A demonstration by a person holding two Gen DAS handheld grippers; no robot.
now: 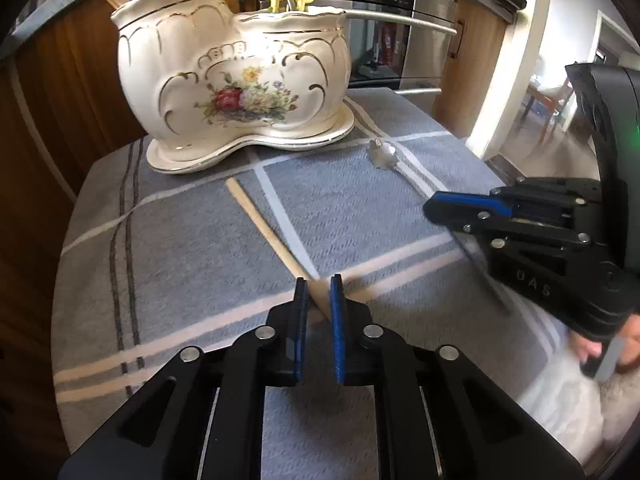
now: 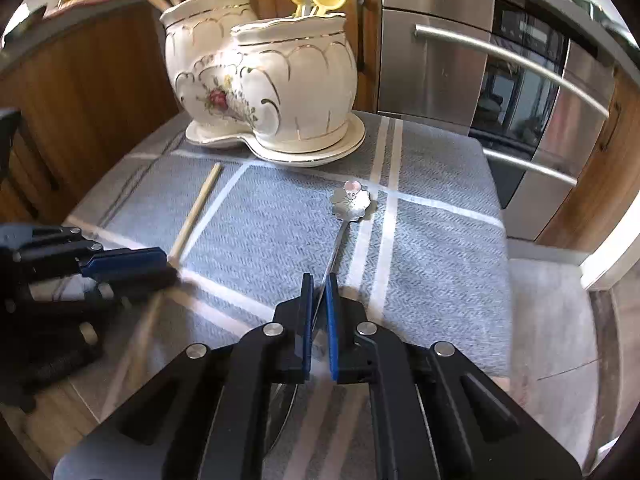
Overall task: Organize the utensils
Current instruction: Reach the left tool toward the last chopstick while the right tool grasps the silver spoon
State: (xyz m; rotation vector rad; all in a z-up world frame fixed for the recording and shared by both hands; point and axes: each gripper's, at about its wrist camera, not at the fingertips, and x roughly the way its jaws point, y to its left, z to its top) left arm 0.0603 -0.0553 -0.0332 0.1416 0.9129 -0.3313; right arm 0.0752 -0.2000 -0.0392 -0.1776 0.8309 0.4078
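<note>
Chopstick (image 1: 264, 224) is pinched by left gripper (image 1: 319, 294), spoon (image 2: 350, 202) handle by right gripper (image 2: 319, 292); thin handles may be dropped.

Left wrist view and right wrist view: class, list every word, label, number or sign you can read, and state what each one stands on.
"DAS": raised letters on the black body of the right gripper, seen in the left wrist view; the first letter is uncertain.
Gold lettering on the ceramic utensil holder, above the flowers: too blurred to read.
Oven control panel markings: too small to read.
Nothing else legible.
</note>
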